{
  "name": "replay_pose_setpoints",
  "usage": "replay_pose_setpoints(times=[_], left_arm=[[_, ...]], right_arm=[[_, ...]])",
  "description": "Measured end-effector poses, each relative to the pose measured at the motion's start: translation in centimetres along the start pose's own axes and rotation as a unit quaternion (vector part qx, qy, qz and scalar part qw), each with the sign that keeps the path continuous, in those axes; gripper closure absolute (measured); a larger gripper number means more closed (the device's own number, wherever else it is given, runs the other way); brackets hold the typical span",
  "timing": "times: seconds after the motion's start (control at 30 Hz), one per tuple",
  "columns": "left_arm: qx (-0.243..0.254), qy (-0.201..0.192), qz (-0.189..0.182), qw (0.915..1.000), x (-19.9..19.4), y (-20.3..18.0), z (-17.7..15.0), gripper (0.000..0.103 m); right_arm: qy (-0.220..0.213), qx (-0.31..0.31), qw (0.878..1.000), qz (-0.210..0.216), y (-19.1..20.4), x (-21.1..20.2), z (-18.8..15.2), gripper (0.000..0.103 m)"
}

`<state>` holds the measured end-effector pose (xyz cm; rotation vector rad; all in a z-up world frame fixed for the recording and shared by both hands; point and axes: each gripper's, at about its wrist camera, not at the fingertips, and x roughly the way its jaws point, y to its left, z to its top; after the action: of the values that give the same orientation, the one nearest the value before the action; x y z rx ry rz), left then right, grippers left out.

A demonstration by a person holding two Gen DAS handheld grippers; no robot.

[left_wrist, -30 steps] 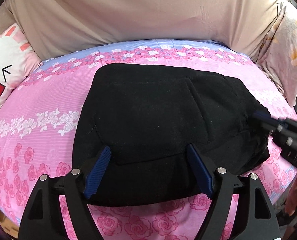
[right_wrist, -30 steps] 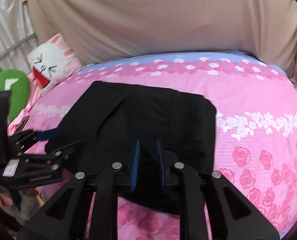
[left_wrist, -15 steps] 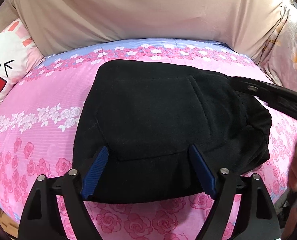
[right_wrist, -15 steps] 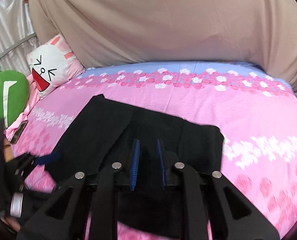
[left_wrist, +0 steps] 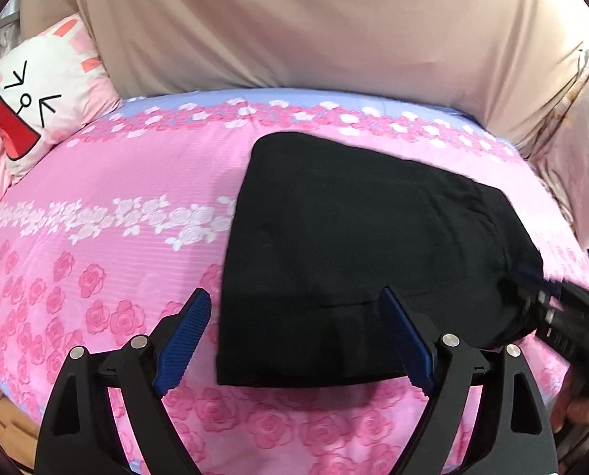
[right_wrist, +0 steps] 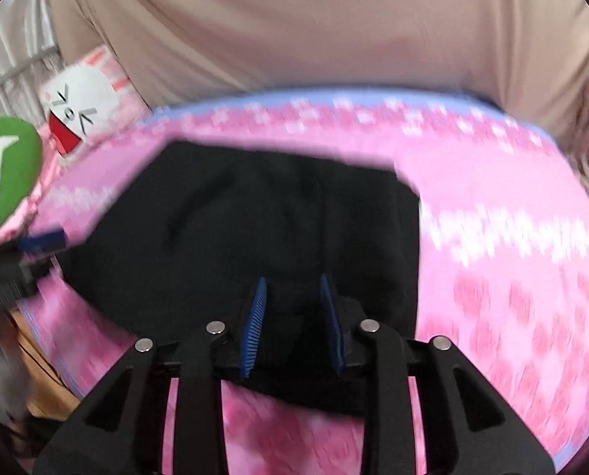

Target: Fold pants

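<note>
Pants (left_wrist: 357, 253) folded compact on bed (left_wrist: 108, 245), 3 o'clock of centre. Left tongs (left_wrist: 294, 340) released, wide. Right tongs (right_wrist: 294, 324) just easing apart, cloth between, probably let go. Next: final tidy

no readable text, labels, brands or numbers anywhere in view

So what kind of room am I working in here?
Most likely a bedroom: the black pants lie on a bed with a pink rose-print sheet, a cartoon-face pillow sits at its far left corner, and a beige cloth hangs behind the bed.
</note>
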<state>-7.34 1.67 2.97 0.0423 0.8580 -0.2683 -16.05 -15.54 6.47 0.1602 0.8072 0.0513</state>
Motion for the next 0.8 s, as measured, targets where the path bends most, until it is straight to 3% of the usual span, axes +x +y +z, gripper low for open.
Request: replay_pose_setpoints(times=[0.13,0.23,0.3,0.43,0.57,0.67,0.73,0.8], left_arm=[[-0.004,0.017,0.006,0.9998,1.1,0.0,-0.5,0.019],[-0.026,0.006,-0.013,0.9996,-0.1,1.3,-0.7,0.018],[-0.041,0.008,-0.02,0.9989,-0.3,2.3,-0.6,0.016],[-0.081,0.042,-0.041,0.995,1.4,4.2,-0.3,0.016],[-0.13,0.071,-0.121,0.9815,3.2,5.9,-0.7,0.016],[-0.159,0.083,-0.156,0.9714,3.9,6.7,-1.2,0.016],[-0.157,0.076,-0.148,0.9735,3.5,6.6,-1.3,0.016],[-0.134,0.063,-0.124,0.9812,2.7,5.8,-1.1,0.016]], right_arm=[[-0.025,0.023,0.999,0.013,-0.6,-2.5,0.6,0.075],[-0.044,0.049,0.998,0.003,-2.4,-4.4,0.3,0.055],[-0.037,0.068,0.997,-0.013,-3.6,-4.5,-0.1,0.049],[-0.004,0.133,0.991,0.013,-6.0,-2.7,-0.7,0.044],[0.005,0.17,0.984,0.057,-7.1,-1.4,-1.5,0.038],[-0.013,0.17,0.984,0.051,-6.6,-2.1,-1.3,0.038],[-0.014,0.149,0.987,0.059,-5.6,-2.4,-0.7,0.038],[-0.009,0.137,0.988,0.065,-4.8,-2.0,-0.3,0.038]])
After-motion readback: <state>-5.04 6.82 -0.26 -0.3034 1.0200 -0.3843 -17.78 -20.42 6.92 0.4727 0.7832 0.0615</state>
